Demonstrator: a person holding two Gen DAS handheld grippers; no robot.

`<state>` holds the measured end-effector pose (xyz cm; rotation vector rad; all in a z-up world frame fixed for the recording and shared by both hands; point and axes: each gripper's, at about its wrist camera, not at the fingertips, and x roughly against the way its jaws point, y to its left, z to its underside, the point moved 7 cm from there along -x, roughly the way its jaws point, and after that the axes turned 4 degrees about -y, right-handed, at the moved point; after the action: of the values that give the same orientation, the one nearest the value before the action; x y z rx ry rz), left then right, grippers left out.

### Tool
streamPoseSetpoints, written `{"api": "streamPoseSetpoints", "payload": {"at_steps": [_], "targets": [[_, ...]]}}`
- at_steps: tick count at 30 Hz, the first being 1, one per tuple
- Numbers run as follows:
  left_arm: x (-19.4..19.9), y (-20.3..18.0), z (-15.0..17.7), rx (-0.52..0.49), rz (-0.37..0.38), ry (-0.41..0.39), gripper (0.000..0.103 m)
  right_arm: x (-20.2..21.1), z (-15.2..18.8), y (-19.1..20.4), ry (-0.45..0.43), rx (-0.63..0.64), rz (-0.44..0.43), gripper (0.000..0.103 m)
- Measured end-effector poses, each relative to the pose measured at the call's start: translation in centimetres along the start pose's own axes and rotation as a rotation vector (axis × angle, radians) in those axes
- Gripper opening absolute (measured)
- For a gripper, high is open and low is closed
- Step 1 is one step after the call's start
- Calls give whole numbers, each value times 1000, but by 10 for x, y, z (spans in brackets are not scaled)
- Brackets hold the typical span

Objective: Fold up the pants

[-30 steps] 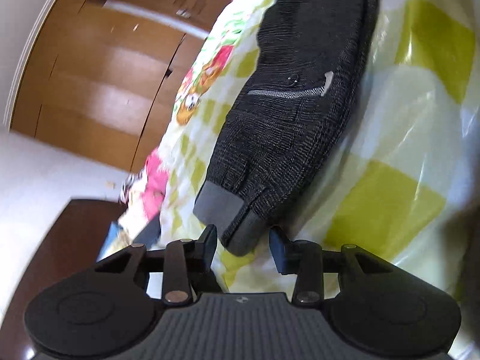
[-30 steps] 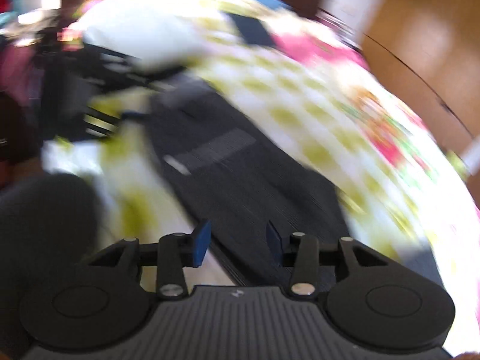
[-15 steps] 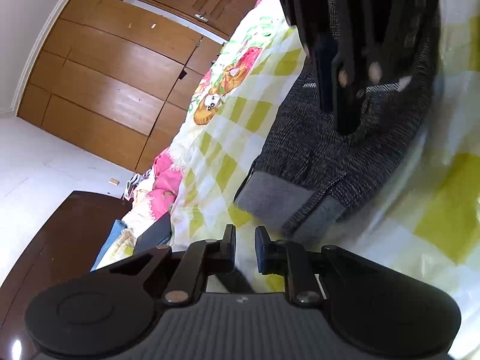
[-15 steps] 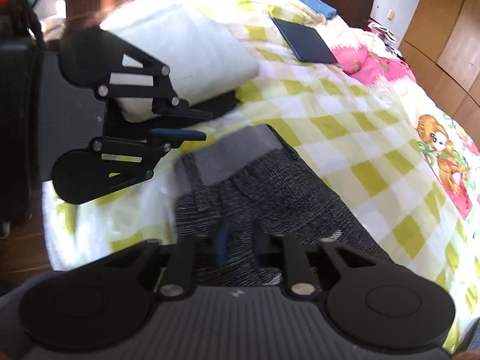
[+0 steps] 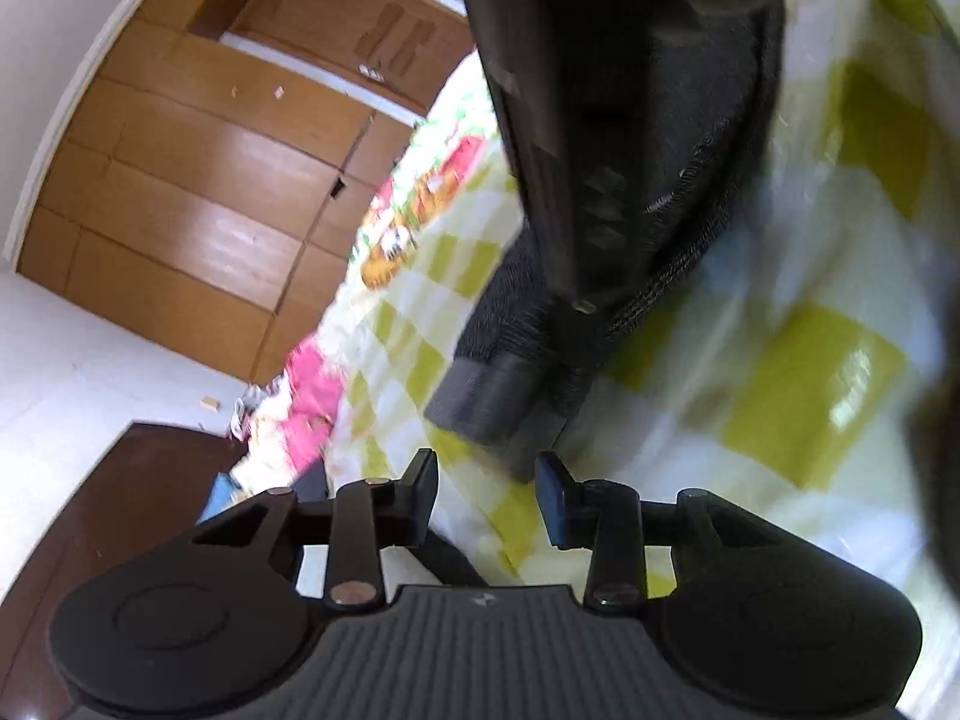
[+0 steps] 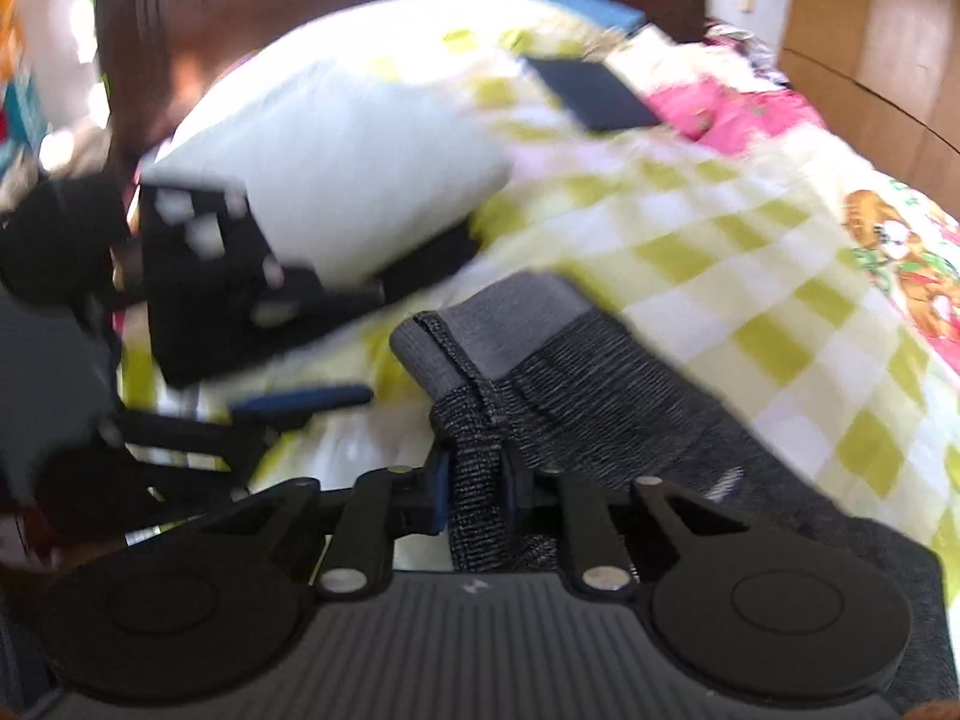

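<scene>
A: Pants status?

B: Dark charcoal knit pants (image 6: 606,414), heathered black-and-grey weave, with plain lighter grey cuffs (image 6: 516,324). Lying on the yellow-green check bed cover.

A: Pose?

B: Legs stacked one on the other, cuffs lined up at the near end. In the left wrist view the pants (image 5: 708,192) run away from the camera as a long strip and the cuff end (image 5: 480,396) lies flat on the cover.

A: Flat everywhere?

B: No. In the right wrist view a fold of the leg fabric near the cuff seam is bunched and raised off the cover. A raised seam ridge runs across that spot. Upper part too blurred to read.
</scene>
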<state>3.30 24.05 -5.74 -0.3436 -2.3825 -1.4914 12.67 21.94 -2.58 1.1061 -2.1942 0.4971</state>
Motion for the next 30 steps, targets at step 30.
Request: {"api": "streamPoseSetpoints", "payload": {"at_steps": [30], "targets": [[-6,-1,-4,20,-32,7,51,-32,30,21,21,181,30,10]]}}
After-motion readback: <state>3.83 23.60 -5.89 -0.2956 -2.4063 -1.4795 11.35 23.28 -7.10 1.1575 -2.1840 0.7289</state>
